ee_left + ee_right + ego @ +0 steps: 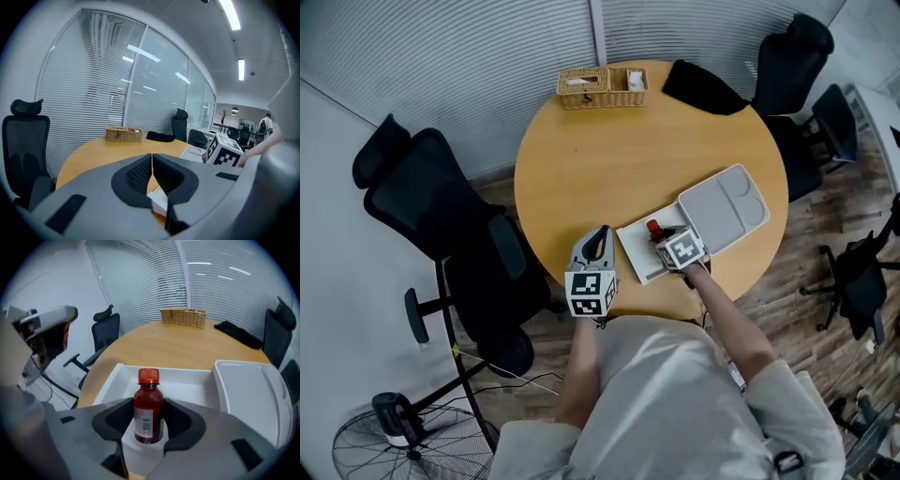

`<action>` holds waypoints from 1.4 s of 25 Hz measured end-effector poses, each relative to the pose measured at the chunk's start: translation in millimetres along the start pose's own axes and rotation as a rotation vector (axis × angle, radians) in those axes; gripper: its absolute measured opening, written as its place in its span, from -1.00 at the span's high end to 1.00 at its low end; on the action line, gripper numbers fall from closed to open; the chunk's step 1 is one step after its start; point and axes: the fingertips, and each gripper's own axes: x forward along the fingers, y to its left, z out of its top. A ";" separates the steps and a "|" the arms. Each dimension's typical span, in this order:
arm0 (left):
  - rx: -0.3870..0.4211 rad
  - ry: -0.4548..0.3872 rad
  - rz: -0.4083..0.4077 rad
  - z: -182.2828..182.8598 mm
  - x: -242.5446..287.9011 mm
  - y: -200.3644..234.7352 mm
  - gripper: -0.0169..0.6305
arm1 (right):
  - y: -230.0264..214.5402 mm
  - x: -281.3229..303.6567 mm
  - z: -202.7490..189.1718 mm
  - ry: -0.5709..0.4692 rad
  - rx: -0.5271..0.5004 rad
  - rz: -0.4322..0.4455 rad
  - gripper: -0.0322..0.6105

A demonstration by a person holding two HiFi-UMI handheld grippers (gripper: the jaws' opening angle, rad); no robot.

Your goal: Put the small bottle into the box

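A small bottle (pixel 148 408) of red liquid with a red cap (pixel 653 226) stands upright between the jaws of my right gripper (pixel 148 417), and both pads press its sides. Its base is low inside the near end of the open white box (pixel 117 376), which lies near the table's front edge (pixel 636 255). The box's grey lid (pixel 724 208) is folded out to the right (pixel 248 390). My left gripper (pixel 598 232) hovers left of the box, its jaws shut on nothing (pixel 152 161). A corner of the box (pixel 159 199) shows below them.
A wicker basket (pixel 602 86) and a black cloth (pixel 703 86) sit at the far edge of the round wooden table (pixel 619 159). Black office chairs stand to the left (pixel 441 216) and at the back right (pixel 792 66). A fan (pixel 394 441) is on the floor.
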 end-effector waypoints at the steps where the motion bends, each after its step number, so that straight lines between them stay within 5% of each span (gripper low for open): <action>1: -0.001 -0.002 0.000 0.3 -0.3 0.2 0.86 | -1.4 1.6 -1.7 0.011 -0.037 -0.015 0.24; 17: -0.009 0.001 0.007 -1.3 -2.0 4.3 0.86 | -17.1 16.4 -8.6 0.112 -0.199 -0.083 0.25; 25: -0.018 -0.001 0.006 -0.4 -1.0 5.8 0.86 | -22.8 16.4 -1.0 0.038 0.134 -0.031 0.26; 35: -0.020 0.003 -0.004 -1.4 1.7 3.9 0.86 | -25.1 16.4 0.7 0.003 0.222 -0.052 0.25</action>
